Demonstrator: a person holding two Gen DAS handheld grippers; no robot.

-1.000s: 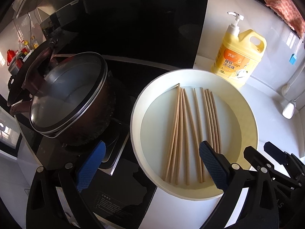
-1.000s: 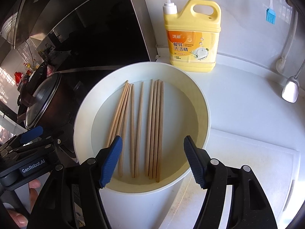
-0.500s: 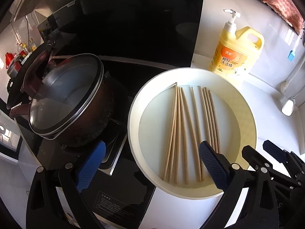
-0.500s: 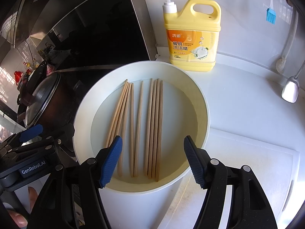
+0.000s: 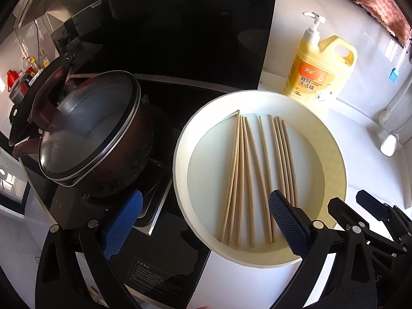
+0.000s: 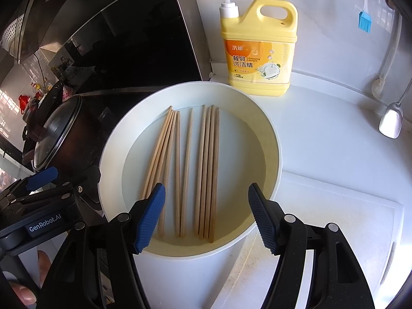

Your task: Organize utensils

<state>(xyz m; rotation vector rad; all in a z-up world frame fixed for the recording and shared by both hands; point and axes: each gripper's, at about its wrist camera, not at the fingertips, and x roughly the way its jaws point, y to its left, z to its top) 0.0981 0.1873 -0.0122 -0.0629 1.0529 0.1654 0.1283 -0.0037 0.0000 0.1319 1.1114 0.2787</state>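
Several wooden chopsticks (image 5: pixel 253 172) lie side by side in a round white basin (image 5: pixel 332 149) on the counter; they also show in the right wrist view (image 6: pixel 186 170) inside the basin (image 6: pixel 273 159). My left gripper (image 5: pixel 203 221) is open and empty, hovering over the basin's near left rim. My right gripper (image 6: pixel 206 216) is open and empty, above the near ends of the chopsticks. Each gripper shows at the edge of the other's view.
A dark pot with a glass lid (image 5: pixel 87 134) sits on the black stove left of the basin. A yellow dish-soap jug (image 6: pixel 258 49) stands behind the basin. A white cutting board (image 6: pixel 334 221) lies to the right. A ladle (image 6: pixel 391 121) and blue brush (image 6: pixel 364 22) hang at the wall.
Both grippers have shifted slightly; the basin and chopsticks sit a little further left and lower in view. Nothing was grasped.
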